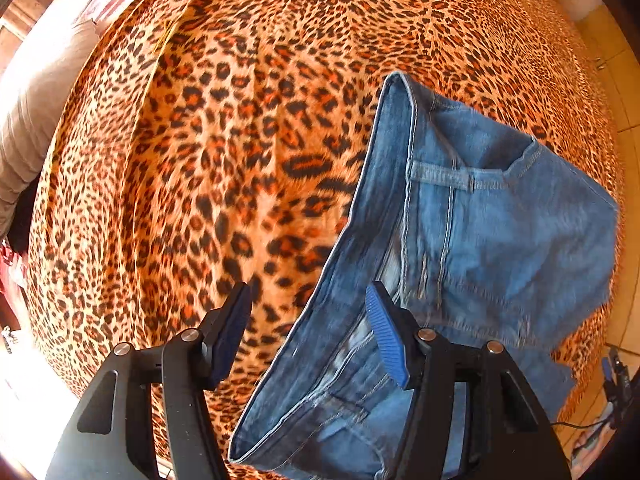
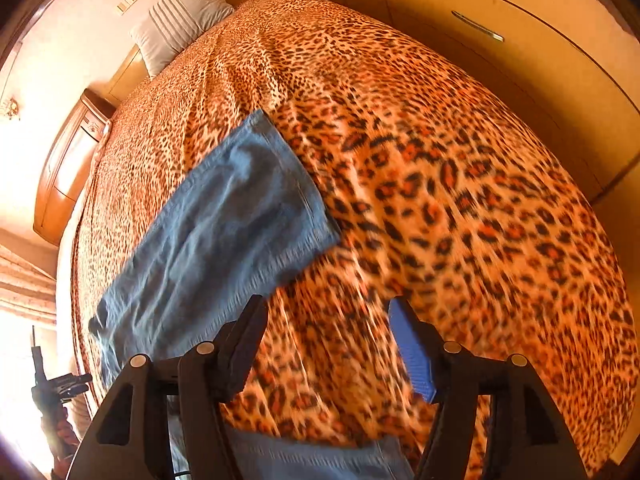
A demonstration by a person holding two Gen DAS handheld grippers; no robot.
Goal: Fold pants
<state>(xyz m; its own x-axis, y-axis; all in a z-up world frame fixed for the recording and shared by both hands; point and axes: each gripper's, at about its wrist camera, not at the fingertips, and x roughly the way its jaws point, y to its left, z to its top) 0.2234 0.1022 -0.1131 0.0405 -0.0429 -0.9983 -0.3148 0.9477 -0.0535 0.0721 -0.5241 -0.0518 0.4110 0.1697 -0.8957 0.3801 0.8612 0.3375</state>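
Blue denim pants [image 1: 480, 232] lie on a leopard-print bedspread [image 1: 224, 152]. In the left wrist view the waistband end, with belt loop and pocket, lies at the right, partly folded over. My left gripper [image 1: 308, 320] is open and empty above the waistband edge, its right finger over the denim. In the right wrist view a pant leg [image 2: 224, 232] stretches to the left, with more denim at the bottom edge. My right gripper [image 2: 326, 336] is open and empty above bare bedspread [image 2: 440, 184], right of the leg.
A grey pillow [image 2: 180, 20] lies at the head of the bed. A wooden nightstand [image 2: 68, 168] stands at the left, wardrobe doors [image 2: 520, 52] along the right. Another pillow [image 1: 36, 112] shows at the left of the left wrist view. Tiled floor [image 1: 624, 92] lies beyond the bed edge.
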